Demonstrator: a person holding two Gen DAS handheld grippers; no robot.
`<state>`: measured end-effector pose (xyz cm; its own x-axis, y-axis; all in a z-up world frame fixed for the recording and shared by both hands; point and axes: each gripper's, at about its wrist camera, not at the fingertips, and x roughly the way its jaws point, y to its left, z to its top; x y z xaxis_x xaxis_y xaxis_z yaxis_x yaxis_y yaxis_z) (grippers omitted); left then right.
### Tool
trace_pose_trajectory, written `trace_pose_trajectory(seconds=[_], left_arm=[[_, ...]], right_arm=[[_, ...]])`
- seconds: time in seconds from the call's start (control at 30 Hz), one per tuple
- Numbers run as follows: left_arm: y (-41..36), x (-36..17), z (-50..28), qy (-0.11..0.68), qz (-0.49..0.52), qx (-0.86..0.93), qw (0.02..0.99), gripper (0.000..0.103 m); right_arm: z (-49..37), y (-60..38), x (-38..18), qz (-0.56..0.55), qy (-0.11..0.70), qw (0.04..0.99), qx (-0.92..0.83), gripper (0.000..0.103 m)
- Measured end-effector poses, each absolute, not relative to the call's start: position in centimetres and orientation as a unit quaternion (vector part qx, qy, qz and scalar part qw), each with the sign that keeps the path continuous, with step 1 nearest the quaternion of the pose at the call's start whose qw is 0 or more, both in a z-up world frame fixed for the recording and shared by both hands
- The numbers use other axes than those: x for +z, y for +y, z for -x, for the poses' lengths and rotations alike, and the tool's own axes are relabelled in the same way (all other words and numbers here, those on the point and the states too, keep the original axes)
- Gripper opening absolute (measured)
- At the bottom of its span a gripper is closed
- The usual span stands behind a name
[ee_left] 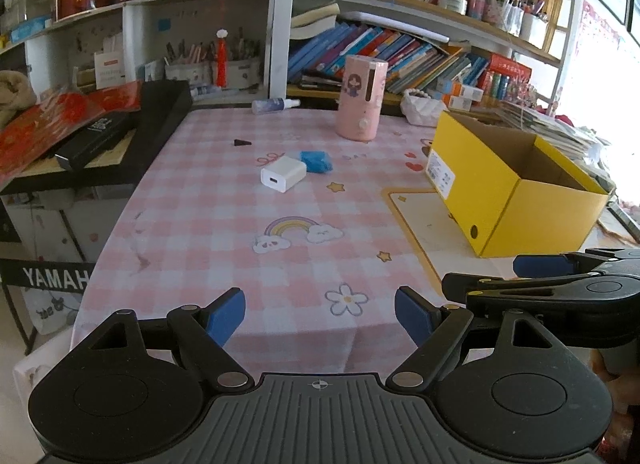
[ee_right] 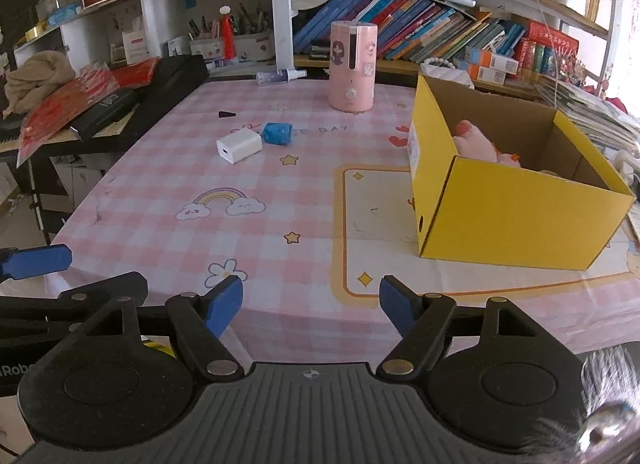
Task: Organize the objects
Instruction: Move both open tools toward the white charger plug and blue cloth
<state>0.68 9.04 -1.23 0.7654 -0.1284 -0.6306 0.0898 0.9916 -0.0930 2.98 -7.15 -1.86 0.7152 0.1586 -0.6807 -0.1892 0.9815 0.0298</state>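
Hovering at the near edge of the counter (ee_left: 192, 248), we've got both tools low and empty: left gripper (ee_left: 320, 314) with jaws spread wide, right gripper (ee_right: 311, 304) the same, nothing between the blue pads. Out in the middle lies the white charger (ee_left: 283, 173), with a blue bundle (ee_left: 316, 161) touching its far corner. A pink humidifier (ee_left: 362, 97) stands upright further back. To our right sits the yellow box (ee_left: 516, 199). From the left wrist its inside looks like bare cardboard; only the right wrist peers over the wall and catches a pink soft toy (ee_right: 478, 141) lying in it.
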Motion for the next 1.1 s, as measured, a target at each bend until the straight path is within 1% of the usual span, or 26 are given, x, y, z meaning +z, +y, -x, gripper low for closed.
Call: trace_pose_trajectory(seconds=[0.27,0.67,1.1], left_arm=[[9.4,-1.6,-5.2,0.35,0.033,-0.042,0.935,0.084],[9.7,-1.9,-12.7,0.358,0.042,-0.018,0.932,0.084],[9.7,-2.6,-17.9,0.371,0.039,-0.008,0.928,0.084]], right_arm=[[-7.7,-6.7,-2.5,0.022,0.374,0.921,0.108,0.074],[-16.8,-6.4,-2.4,0.026,0.378,0.917,0.129,0.074],[-23.6,-6.4,-3.0,0.022,0.387,0.911,0.139,0.071]])
